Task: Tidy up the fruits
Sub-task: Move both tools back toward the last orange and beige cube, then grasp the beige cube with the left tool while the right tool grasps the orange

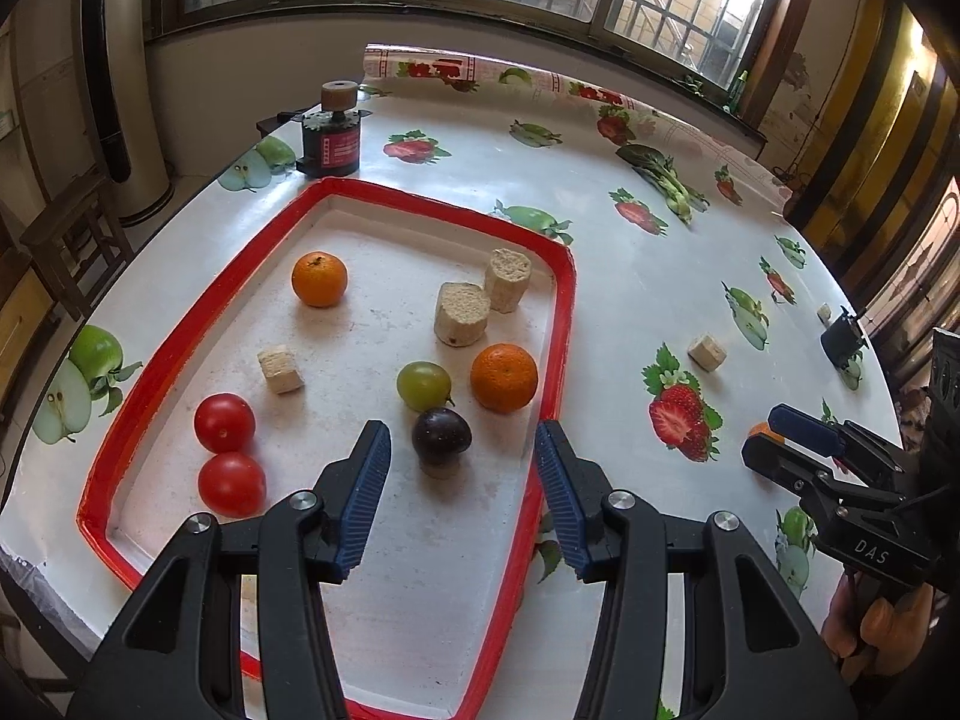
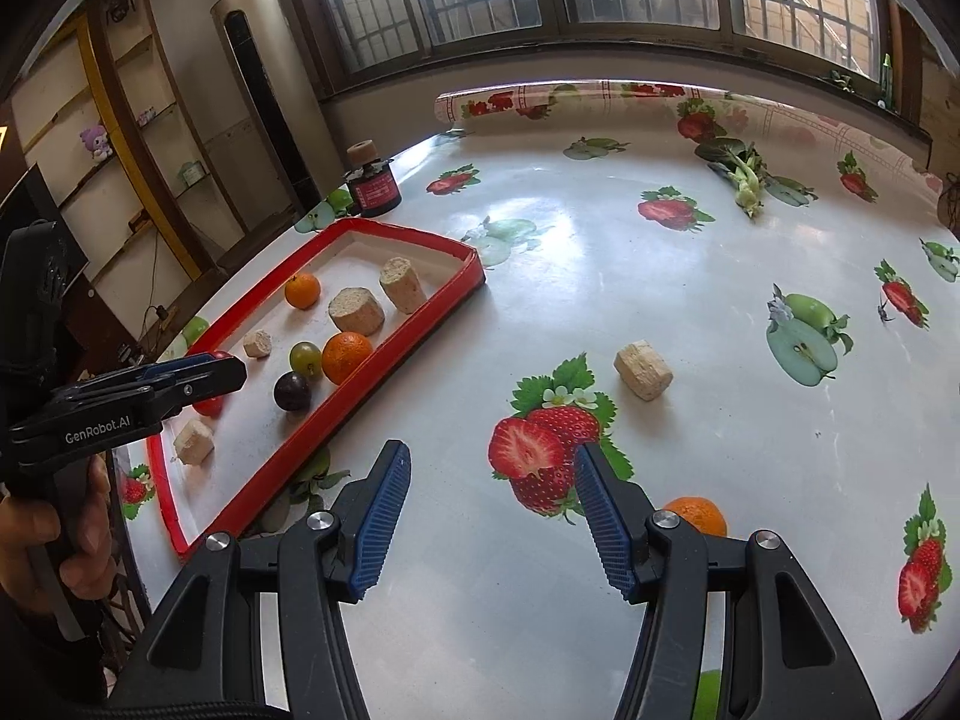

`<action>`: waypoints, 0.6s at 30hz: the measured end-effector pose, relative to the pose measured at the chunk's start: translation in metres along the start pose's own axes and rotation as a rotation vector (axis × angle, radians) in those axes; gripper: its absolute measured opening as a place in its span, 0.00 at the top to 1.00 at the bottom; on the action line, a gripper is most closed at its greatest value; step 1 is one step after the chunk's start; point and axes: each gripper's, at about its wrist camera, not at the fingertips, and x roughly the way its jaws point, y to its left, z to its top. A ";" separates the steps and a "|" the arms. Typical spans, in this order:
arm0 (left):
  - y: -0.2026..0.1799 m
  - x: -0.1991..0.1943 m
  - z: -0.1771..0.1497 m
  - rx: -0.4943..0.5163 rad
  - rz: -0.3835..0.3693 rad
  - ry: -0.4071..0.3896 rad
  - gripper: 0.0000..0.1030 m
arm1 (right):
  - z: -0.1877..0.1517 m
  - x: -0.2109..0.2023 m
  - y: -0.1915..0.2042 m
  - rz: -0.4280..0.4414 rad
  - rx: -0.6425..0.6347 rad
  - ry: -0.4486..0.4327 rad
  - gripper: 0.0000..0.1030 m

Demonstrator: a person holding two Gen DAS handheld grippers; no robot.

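A red-rimmed tray (image 1: 180, 324) holds two oranges (image 1: 319, 279), a green grape (image 1: 423, 385), a dark plum (image 1: 441, 437), two tomatoes (image 1: 224, 423) and several beige cork-like chunks (image 1: 461, 312). My left gripper (image 1: 461, 438) hangs open over the tray's near end, just short of the plum, with nothing between its fingers. My right gripper (image 2: 491, 456) stands open above the tablecloth to the right of the tray (image 2: 390, 360), empty. A third orange (image 2: 696, 516) lies on the cloth, partly hidden behind the right finger. Another beige chunk (image 2: 642, 369) lies farther out.
A black jar with a cork top (image 1: 332, 138) stands behind the tray's far corner. A leafy green vegetable (image 2: 741, 171) lies at the far right of the fruit-printed cloth. A small dark object (image 1: 843, 339) sits near the table's right edge. A person's hand (image 2: 36, 546) grips the left tool.
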 end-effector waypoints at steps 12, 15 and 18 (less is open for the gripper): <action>-0.056 0.017 0.003 0.087 -0.073 0.039 0.53 | -0.021 -0.023 -0.043 -0.066 0.082 -0.016 0.43; -0.071 0.024 0.006 0.113 -0.083 0.044 0.53 | -0.024 -0.025 -0.051 -0.110 0.088 -0.017 0.43; -0.083 0.030 0.011 0.129 -0.100 0.056 0.53 | -0.027 -0.021 -0.058 -0.128 0.086 -0.007 0.43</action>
